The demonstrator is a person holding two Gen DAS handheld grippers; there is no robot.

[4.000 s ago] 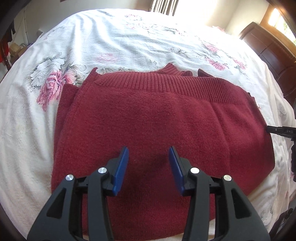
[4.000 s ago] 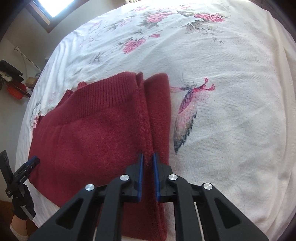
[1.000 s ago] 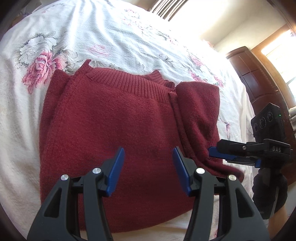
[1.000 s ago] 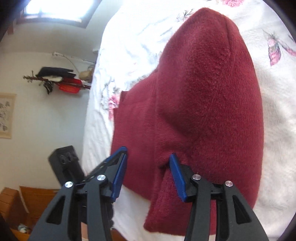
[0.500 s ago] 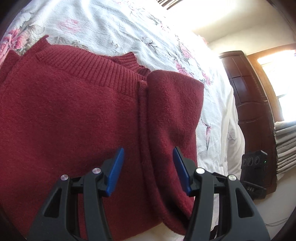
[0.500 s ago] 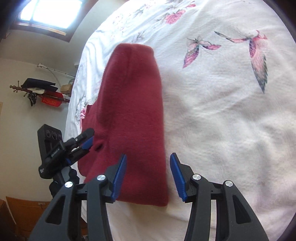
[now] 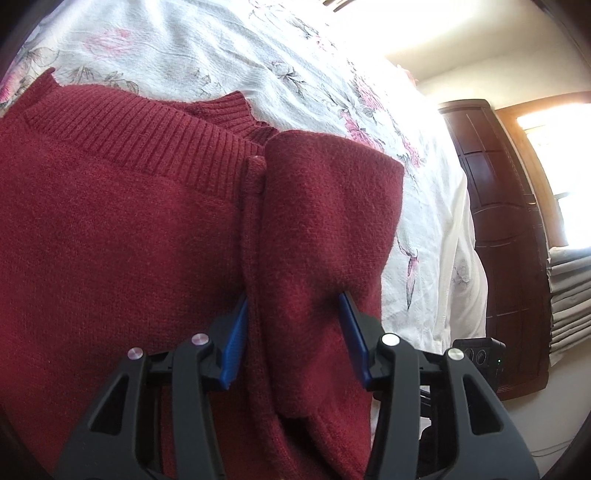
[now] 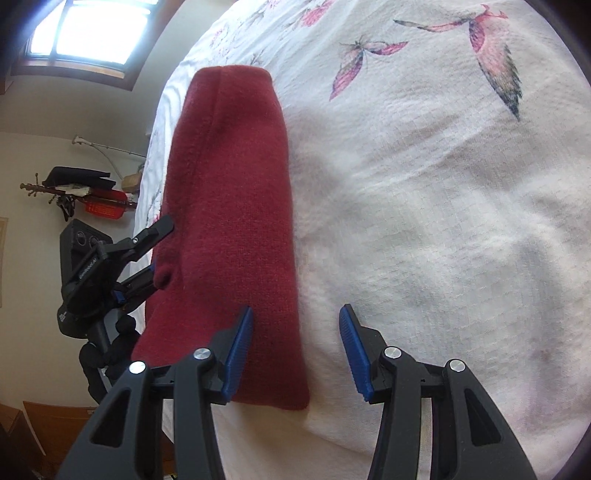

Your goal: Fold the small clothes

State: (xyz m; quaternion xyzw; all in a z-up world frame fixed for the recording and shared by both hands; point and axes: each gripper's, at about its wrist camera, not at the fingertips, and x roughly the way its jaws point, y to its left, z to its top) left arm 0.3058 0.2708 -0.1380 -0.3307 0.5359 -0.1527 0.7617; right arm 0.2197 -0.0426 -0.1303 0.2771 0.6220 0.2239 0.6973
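A dark red knit sweater (image 7: 129, 240) lies on the floral bedspread (image 7: 207, 48), ribbed hem away from me. Its right part is folded over as a thick flap (image 7: 325, 221). My left gripper (image 7: 293, 306) is open, and its blue fingertips straddle the near end of that flap, pressing into the knit. From the right wrist view the sweater (image 8: 236, 206) shows as a long folded ridge. My right gripper (image 8: 295, 314) is open, its left finger over the sweater's near corner and its right finger over bare bedspread. The left gripper (image 8: 160, 251) shows at the sweater's far side.
Dark wooden furniture (image 7: 498, 221) and a stack of folded linens (image 7: 569, 295) stand past the bed's right edge. A window (image 8: 92, 33) and a wall rack with dark and red items (image 8: 81, 192) are on the other side. White bedspread (image 8: 443, 221) spreads to the right.
The right gripper laid the sweater's side over, let it go and drew back to the bed's right side. The left gripper moved right and forward until its open fingers straddle the folded flap.
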